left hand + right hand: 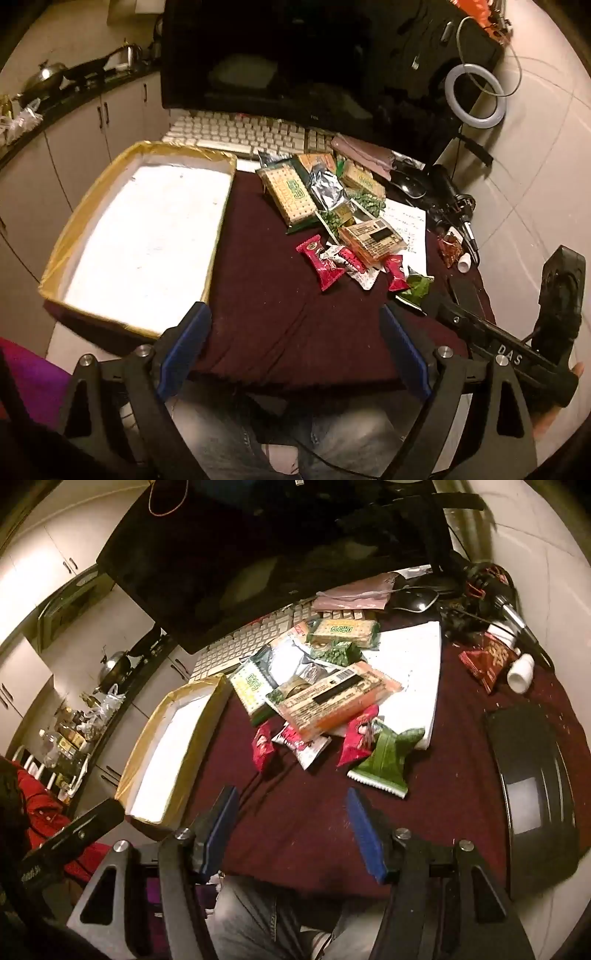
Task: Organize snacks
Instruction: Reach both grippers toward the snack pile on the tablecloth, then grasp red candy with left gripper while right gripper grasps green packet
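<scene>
A pile of snack packets lies on the dark red tablecloth [280, 325]: a cracker pack [290, 197], an orange cracker pack [371, 242], red candy packets [325, 264] and a green packet [415, 290]. The same pile shows in the right wrist view, with the orange pack [332, 701] and the green packet [384, 762]. An empty box with gold rim and white floor [147, 240] sits left of the pile; it also shows in the right wrist view [166, 746]. My left gripper [295, 343] is open and empty above the table's near edge. My right gripper [291, 830] is open and empty, short of the pile.
A monitor [280, 55], white keyboard [240, 133], mouse [413, 600], white paper sheet [410, 672], a white bottle [521, 672], a red pouch [487, 661] and a black tray-like object [532, 797] crowd the back and right. A kitchen counter [55, 96] lies far left.
</scene>
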`<state>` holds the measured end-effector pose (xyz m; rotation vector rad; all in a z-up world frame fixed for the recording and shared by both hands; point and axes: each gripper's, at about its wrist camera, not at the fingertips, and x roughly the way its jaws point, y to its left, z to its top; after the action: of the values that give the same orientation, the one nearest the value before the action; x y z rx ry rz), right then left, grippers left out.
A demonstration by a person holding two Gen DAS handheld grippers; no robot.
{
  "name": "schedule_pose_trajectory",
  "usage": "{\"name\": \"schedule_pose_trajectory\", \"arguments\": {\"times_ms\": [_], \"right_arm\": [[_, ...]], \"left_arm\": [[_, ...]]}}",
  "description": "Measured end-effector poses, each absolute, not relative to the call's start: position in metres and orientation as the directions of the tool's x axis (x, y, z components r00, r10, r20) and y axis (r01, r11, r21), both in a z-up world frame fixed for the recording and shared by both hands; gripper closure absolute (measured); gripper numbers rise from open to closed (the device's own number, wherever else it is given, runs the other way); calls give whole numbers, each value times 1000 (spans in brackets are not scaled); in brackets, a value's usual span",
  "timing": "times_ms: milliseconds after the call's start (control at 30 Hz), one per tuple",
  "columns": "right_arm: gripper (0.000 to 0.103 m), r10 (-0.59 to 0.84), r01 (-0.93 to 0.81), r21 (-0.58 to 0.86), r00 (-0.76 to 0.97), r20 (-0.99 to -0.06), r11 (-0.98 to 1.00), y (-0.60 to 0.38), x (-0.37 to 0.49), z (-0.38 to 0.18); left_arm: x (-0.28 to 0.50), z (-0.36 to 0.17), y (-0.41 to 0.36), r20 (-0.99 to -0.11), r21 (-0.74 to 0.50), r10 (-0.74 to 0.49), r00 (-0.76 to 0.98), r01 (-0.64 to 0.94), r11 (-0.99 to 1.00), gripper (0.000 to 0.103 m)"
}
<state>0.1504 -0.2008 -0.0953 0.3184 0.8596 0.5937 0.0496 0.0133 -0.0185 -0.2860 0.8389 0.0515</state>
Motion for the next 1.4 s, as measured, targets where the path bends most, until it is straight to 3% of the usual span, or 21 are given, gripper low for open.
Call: {"name": "schedule_pose_trajectory", "arguments": {"times_ms": [267, 567, 700, 767, 833, 967, 1133, 1400], "right_arm": [[65, 553, -371, 412, 507, -661, 832, -184, 192, -101], [65, 445, -281, 345, 594, -670, 896, -210, 182, -96], [64, 364, -225, 286, 592, -719, 931, -215, 188, -99], [64, 361, -219, 287, 565, -742, 933, -213, 196, -106], [64, 361, -219, 287, 540, -760, 932, -207, 202, -114], [70, 351, -209, 284, 490, -798, 936, -197, 214, -130], [78, 370, -199, 313, 492, -788, 929, -203, 214, -133], [81, 329, -172, 285, 620, -713, 943, -208, 202, -110]], "left_arm": [[94, -43, 11, -771, -245, -122, 625, -114, 963, 13], [147, -65, 11, -789, -340, -233, 568, -88, 936, 17], [169, -77, 3, -815, -346, -255, 520, -84, 934, 30], [175, -81, 1, -823, -339, -251, 510, -85, 937, 30], [180, -86, 0, -832, -319, -230, 505, -95, 943, 39], [184, -100, 7, -845, -353, -266, 464, -110, 929, 77], [172, -102, 19, -827, -394, -288, 483, -132, 910, 83], [138, -67, 59, -739, -467, -282, 612, -164, 869, 83]]}}
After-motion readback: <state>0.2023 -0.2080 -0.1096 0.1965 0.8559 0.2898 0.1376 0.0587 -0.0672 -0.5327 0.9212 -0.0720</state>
